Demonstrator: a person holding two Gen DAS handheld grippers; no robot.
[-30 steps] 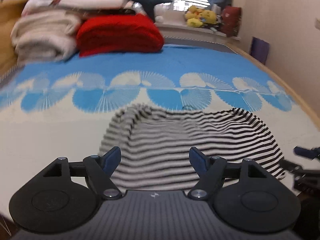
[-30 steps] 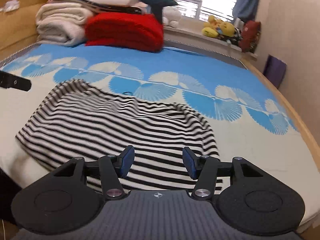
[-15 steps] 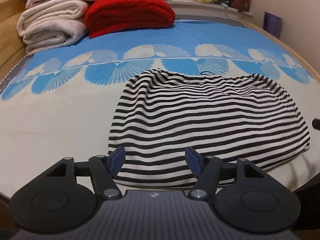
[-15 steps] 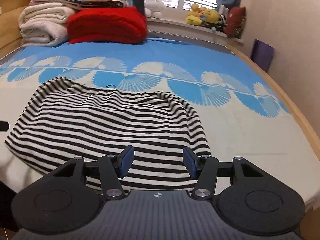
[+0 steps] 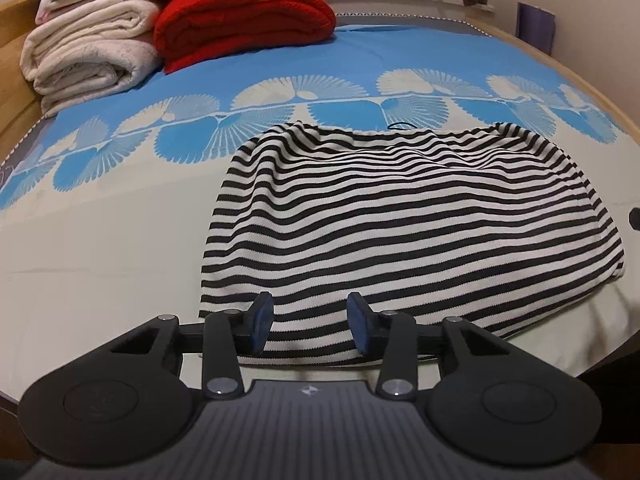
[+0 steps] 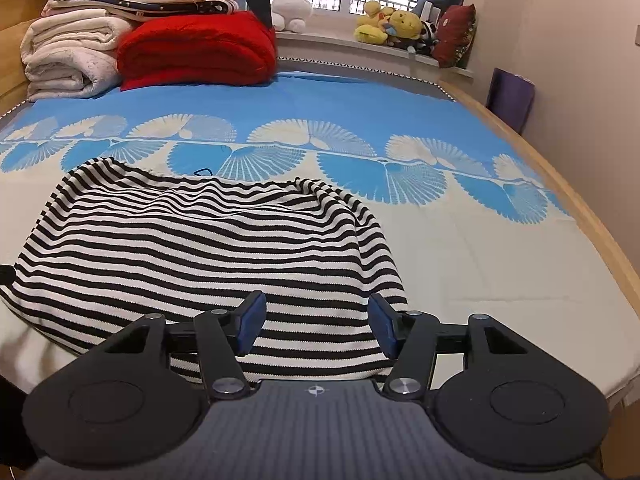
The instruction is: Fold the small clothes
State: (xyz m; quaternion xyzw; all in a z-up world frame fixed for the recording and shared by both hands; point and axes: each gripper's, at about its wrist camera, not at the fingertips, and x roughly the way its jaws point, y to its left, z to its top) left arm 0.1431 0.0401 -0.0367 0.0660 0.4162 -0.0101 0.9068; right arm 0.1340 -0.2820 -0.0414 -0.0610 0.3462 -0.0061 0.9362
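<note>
Our left tool [image 5: 308, 326] has just been closing its jaws over the near hem of the striped garment [image 5: 408, 220], pads not yet pressing; our right tool [image 6: 316, 326] stands released over its near right corner. The garment lies flat on the bed [image 5: 100, 240].

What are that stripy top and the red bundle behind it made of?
Striped top: looks like soft matte knit jersey, judging by its fine ribbed texture and limp ripples. Red blanket: seems a thick, fuzzy fleece or chunky knit, folded in plump, rounded layers.
</note>
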